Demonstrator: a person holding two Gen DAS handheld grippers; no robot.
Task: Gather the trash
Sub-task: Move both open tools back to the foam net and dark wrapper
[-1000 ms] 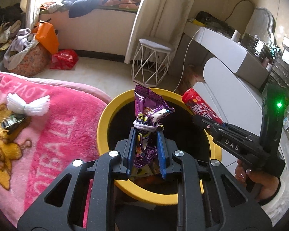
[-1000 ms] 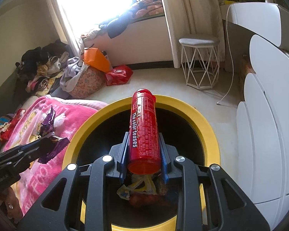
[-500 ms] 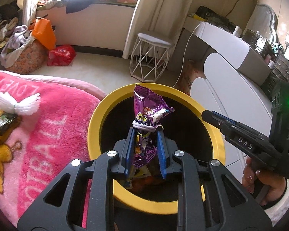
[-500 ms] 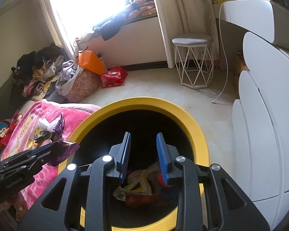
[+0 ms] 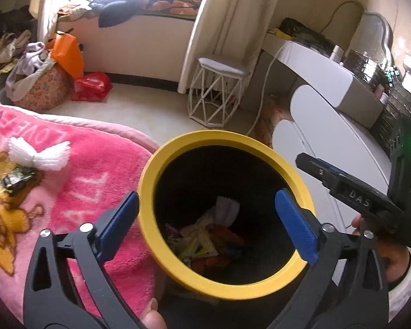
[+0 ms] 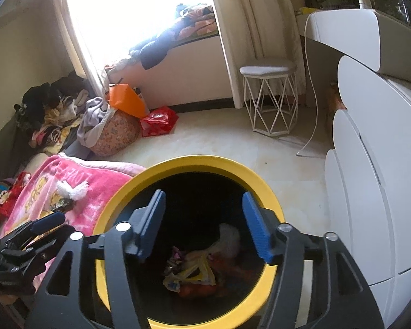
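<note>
A black trash bin with a yellow rim (image 5: 161,170) (image 6: 178,164) stands between the bed and a white dresser. Wrappers and other trash (image 5: 205,241) (image 6: 194,271) lie at its bottom. My left gripper (image 5: 205,222) is open wide and empty, hovering over the bin's mouth. My right gripper (image 6: 202,224) is open and empty over the same bin; it also shows at the right of the left wrist view (image 5: 342,189). A small dark wrapper (image 5: 15,179) lies on the pink blanket by a white yarn bow (image 5: 38,153).
A pink blanket (image 5: 68,186) covers the bed at left. A white dresser (image 6: 375,192) stands close on the right. A wire stool (image 6: 268,101), a red bag (image 6: 159,120) and piles of clothes (image 6: 54,115) sit on the floor beyond.
My left gripper has opened and the purple snack bag has dropped into the bin. My right gripper let go of the red tube earlier and has opened wider.
</note>
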